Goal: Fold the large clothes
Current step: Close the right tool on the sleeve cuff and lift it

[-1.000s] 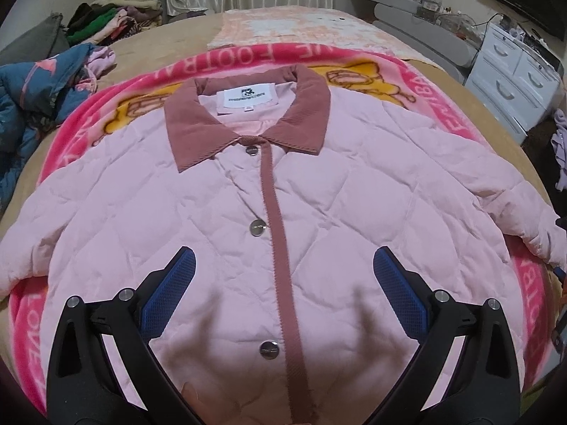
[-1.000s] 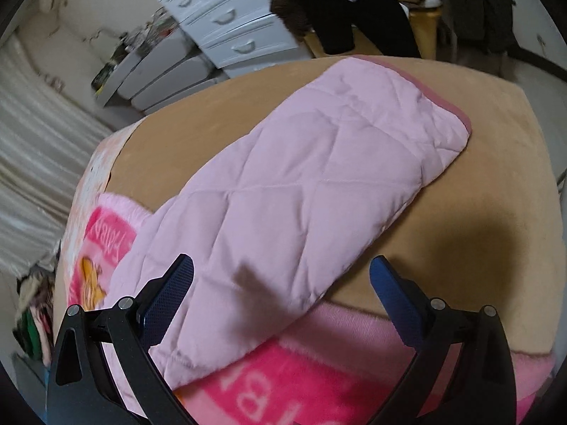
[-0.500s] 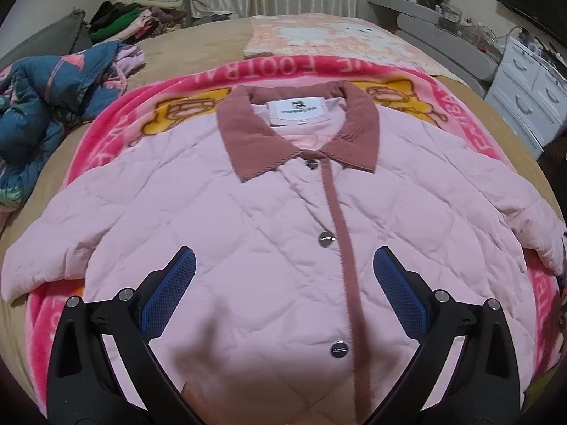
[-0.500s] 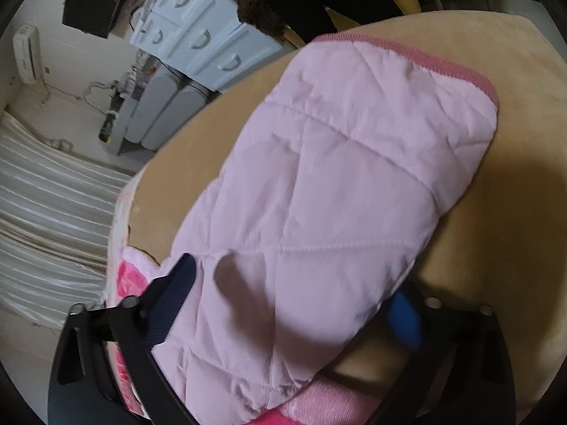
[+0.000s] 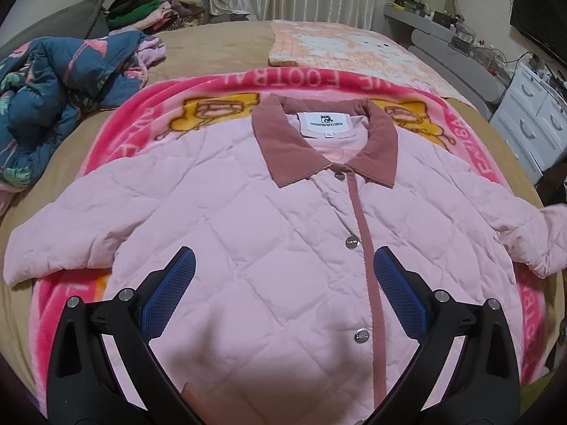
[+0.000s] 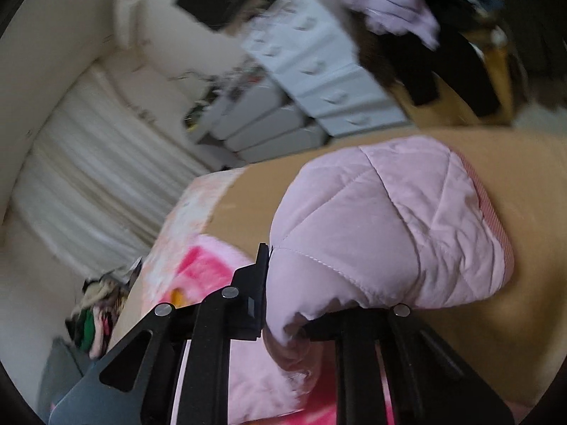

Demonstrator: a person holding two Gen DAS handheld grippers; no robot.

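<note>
A pink quilted jacket (image 5: 248, 219) with a dusty-rose collar (image 5: 319, 138) lies face up and buttoned on a pink blanket (image 5: 212, 85) on the bed. My left gripper (image 5: 280, 294) is open and empty, hovering over the jacket's lower front, left of the button placket. My right gripper (image 6: 283, 304) is shut on the jacket's right sleeve (image 6: 382, 226) and holds it lifted off the bed; the cuff with its rose trim (image 6: 489, 212) droops beyond the fingers. The sleeve also shows at the right edge of the left wrist view (image 5: 531, 237).
A blue floral quilt (image 5: 53, 95) is bunched at the bed's left. A clothes pile (image 5: 152, 10) sits at the far left. A peach blanket (image 5: 340, 46) lies beyond the jacket. White drawers (image 5: 535, 131) stand right of the bed, also in the right wrist view (image 6: 319, 81).
My right gripper closed on the right sleeve and lifted it, tilting up. My left gripper drifted left across the jacket front and stayed open.
</note>
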